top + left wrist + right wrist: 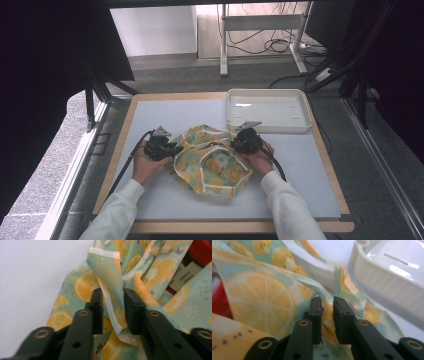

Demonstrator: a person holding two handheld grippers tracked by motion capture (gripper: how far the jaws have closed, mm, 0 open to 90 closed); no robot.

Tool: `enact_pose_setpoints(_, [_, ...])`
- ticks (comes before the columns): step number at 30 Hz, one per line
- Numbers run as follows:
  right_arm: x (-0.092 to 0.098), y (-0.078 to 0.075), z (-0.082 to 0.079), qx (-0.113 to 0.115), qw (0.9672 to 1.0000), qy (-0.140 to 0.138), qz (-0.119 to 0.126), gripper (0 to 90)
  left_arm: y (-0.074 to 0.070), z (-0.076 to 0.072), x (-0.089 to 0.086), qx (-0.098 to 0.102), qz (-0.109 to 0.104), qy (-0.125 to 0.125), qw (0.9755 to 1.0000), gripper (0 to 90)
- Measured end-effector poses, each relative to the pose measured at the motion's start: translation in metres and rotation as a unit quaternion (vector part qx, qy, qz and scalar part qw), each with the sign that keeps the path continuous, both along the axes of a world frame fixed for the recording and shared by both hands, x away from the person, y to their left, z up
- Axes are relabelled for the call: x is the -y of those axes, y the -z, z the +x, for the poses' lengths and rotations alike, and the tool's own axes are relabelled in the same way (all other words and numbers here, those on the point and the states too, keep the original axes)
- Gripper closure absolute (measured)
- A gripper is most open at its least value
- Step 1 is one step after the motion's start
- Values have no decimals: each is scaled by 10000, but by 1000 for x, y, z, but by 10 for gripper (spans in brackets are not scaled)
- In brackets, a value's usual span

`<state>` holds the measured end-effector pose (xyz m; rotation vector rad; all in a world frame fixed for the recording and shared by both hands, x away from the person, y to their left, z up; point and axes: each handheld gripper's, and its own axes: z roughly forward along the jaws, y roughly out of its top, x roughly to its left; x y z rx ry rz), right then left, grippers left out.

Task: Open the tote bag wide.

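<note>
Both grippers — left (112, 312), right (327, 317) — stand open astride cloth (212, 162) folds; high view adds tray (306, 112).

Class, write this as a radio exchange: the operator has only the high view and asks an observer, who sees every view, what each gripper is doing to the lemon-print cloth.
Operator: Is the left gripper clamped on the cloth?
Observer: No. Its jaws stand apart, and a folded hem stands loose between them.
Operator: And the right gripper?
Observer: Its jaws have a narrower gap, and the fold of cloth in it does not look pinched.
Operator: Is anything hidden in the cloth?
Observer: Yes. A red thing with a printed white label shows through a gap in the cloth. I cannot tell what it is.
</note>
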<state>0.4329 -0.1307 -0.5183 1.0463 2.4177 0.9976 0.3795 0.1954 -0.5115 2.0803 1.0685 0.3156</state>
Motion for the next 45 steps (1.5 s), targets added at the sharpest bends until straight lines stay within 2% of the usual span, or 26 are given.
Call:
enact_pose_setpoints(2, [2,-4,0,21,9999,-4,131,713,-3,0,-2,29,-67,-56,10000,604])
enact_pose_setpoints(5, [4,-11,-2,59,9995,-19,302,637,-6,0,-5,-5,-167,-178,9997,429])
enact_pose_setpoints(9, [7,-20,-6,166,9987,26,478,536,-14,-3,-11,101,-276,-242,9993,305])
enact_pose_setpoints(11, [9,-25,-9,227,9982,27,553,484,-18,-5,-12,159,-332,-206,9991,273])
enact_pose_setpoints(15, [14,-34,-14,419,9969,142,644,403,-25,-10,-15,211,-390,-162,9989,266])
enact_pose_setpoints(21, [22,-46,-24,511,9949,184,845,368,-36,-23,-19,418,-508,-113,9978,268])
enact_pose_setpoints(23, [24,-49,-29,555,9945,151,880,376,-38,-27,-22,417,-600,-62,9973,287])
enact_pose_setpoints(27, [26,-54,-35,555,9942,43,918,391,-41,-33,-24,497,-620,-34,9968,343])
enact_pose_setpoints(30, [26,-57,-40,501,9945,-89,911,426,-44,-33,-23,513,-724,73,9960,520])
enact_pose_setpoints(32, [26,-59,-42,433,9946,-211,916,487,-46,-32,-21,467,-739,196,9960,652])
enact_pose_setpoints(34, [26,-61,-42,353,9944,-282,950,596,-46,-29,-17,442,-804,271,9954,745])
enact_pose_setpoints(37, [25,-61,-40,194,9939,-374,1022,732,-46,-23,-8,371,-748,411,9957,844])
enact_pose_setpoints(39, [24,-61,-39,144,9937,-416,1030,796,-45,-20,-2,338,-757,482,9954,877])
enact_pose_setpoints(41, [23,-62,-38,95,9932,-445,1075,846,-42,-15,3,249,-674,553,9959,891])
enact_pose_setpoints(45, [22,-65,-37,110,9924,-514,1109,889,-41,-8,10,181,-678,613,9956,900])
